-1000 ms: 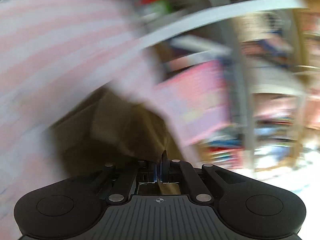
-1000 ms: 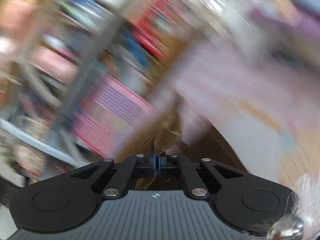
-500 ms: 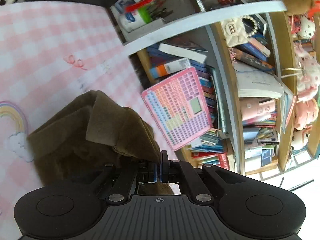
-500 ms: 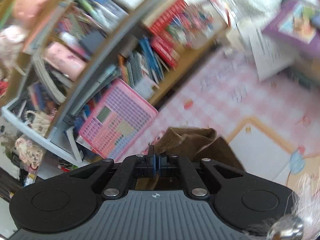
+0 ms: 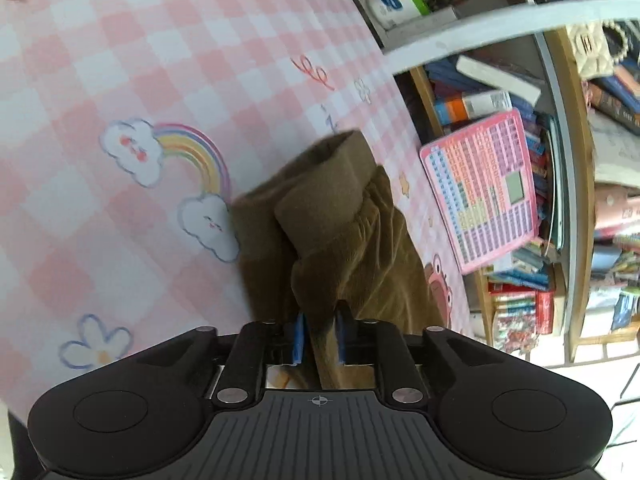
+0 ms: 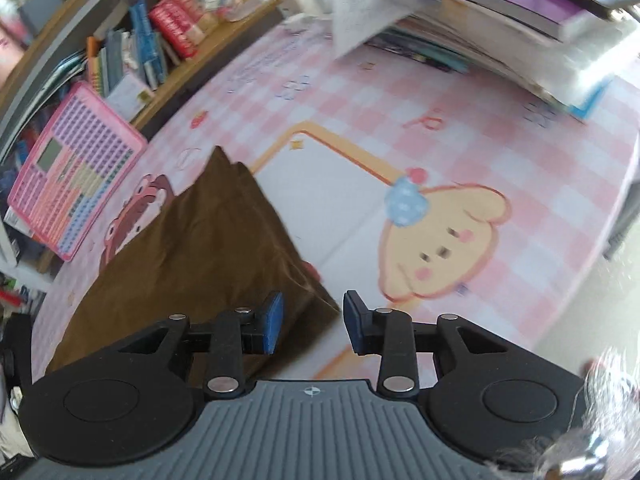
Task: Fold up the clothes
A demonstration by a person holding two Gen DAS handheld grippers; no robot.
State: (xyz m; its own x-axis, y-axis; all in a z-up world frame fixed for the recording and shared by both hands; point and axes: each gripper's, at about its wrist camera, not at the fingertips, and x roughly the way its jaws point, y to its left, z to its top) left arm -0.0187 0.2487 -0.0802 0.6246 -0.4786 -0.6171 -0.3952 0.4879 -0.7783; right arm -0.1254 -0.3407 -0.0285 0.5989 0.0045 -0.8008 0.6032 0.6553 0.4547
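Both your grippers are opening: the left gripper (image 5: 318, 338) has brown cloth (image 5: 336, 240) between its parting fingers, while the right gripper (image 6: 310, 326) stands spread with a cloth corner just ahead. Draw both straight back so the fold stays flat on the mat (image 5: 120, 80). The cloth under the fingers is hidden.

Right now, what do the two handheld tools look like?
Both look the same: the left tool and the right tool have black linkage arms with silver pivot pins, blue finger pads, a grey ribbed body with a small crosshair mark, and round black side caps.
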